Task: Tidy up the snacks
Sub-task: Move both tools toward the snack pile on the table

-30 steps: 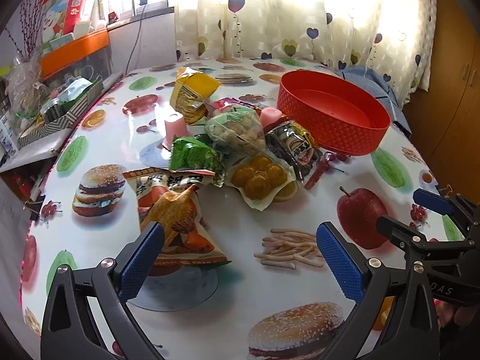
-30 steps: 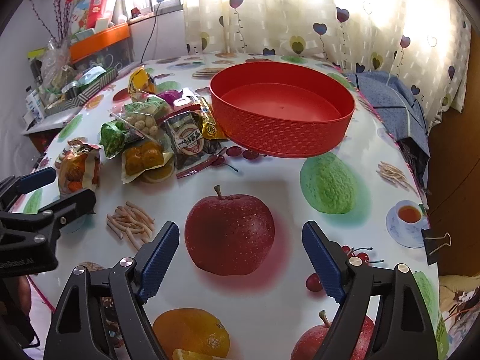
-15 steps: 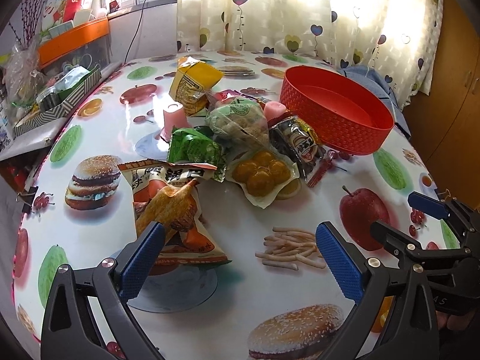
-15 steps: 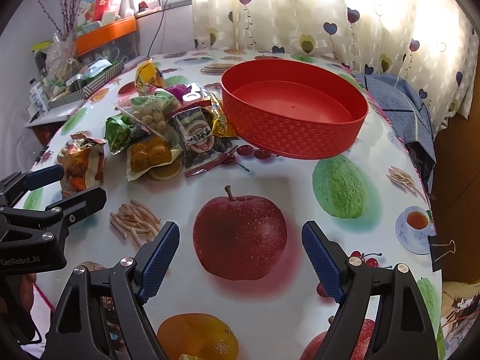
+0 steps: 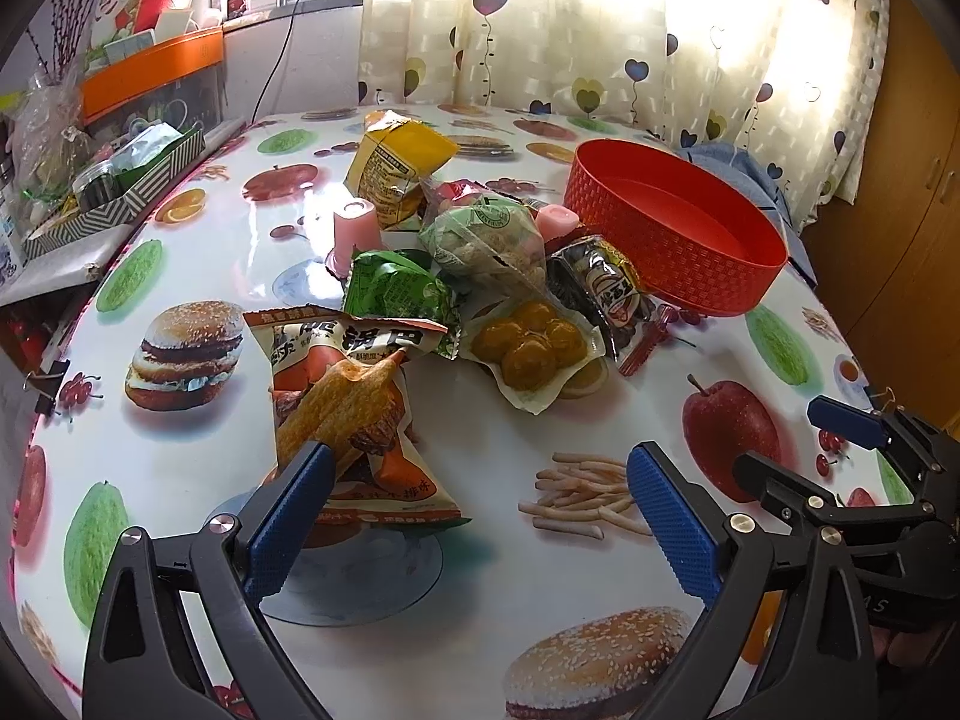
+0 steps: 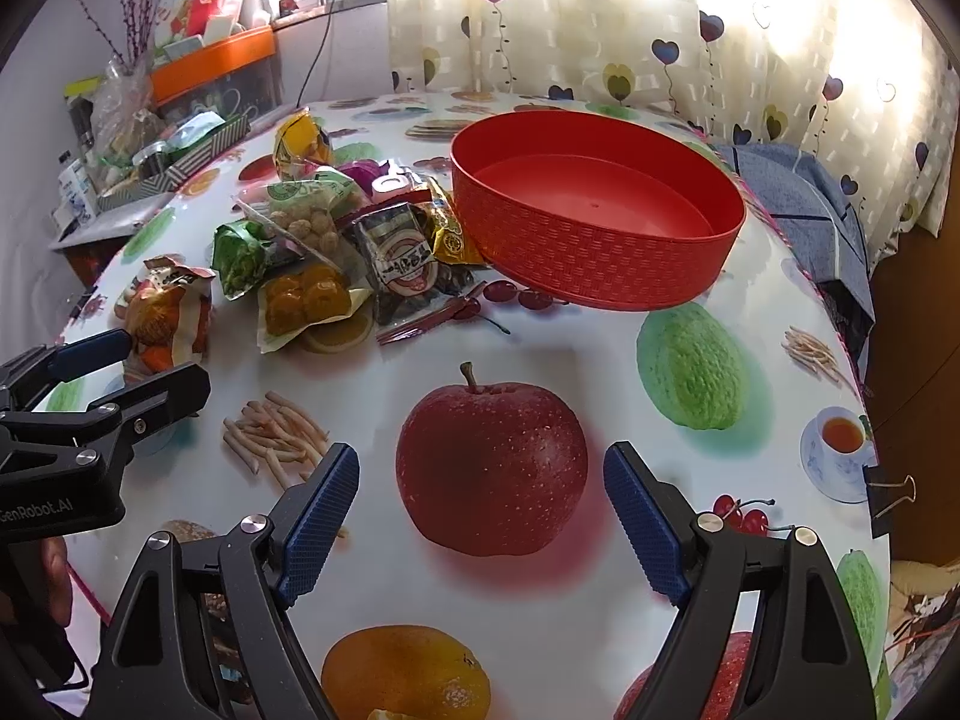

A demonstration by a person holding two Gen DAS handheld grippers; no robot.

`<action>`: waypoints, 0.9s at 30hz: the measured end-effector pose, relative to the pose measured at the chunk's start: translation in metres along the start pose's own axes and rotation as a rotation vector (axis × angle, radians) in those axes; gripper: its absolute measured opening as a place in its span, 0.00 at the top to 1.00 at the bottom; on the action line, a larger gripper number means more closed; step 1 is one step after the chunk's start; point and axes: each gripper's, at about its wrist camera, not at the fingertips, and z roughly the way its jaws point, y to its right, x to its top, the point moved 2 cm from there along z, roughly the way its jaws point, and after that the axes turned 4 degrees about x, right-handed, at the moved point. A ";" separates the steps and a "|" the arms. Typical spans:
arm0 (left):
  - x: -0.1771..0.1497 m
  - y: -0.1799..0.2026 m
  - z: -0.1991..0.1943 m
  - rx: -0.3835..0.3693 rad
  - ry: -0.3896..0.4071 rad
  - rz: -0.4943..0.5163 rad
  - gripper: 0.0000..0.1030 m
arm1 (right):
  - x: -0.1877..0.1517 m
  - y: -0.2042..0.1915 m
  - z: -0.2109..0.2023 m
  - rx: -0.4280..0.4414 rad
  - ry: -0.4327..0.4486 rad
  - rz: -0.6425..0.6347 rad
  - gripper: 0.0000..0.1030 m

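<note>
Left gripper (image 5: 477,510) spread wide, hovering over the orange crinkly snack bag (image 5: 354,420) at its ten o'clock; right gripper (image 6: 482,516) equally wide above a printed apple; jumbled snack packets (image 6: 312,252) heaped at eleven o'clock; empty round red woven-pattern plastic basket (image 6: 600,258) at twelve, edge touching the heap.

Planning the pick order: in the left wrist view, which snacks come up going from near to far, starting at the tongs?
orange chip bag → green packet → pink cup → yellow bag
</note>
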 end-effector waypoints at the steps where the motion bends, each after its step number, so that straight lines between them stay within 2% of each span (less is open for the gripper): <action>1: 0.000 0.000 0.000 0.002 0.001 0.001 0.04 | 0.000 -0.001 0.001 0.004 -0.001 -0.002 0.19; 27: 0.001 -0.005 0.007 0.027 -0.027 -0.011 0.04 | 0.001 -0.003 0.011 0.096 -0.008 0.036 0.18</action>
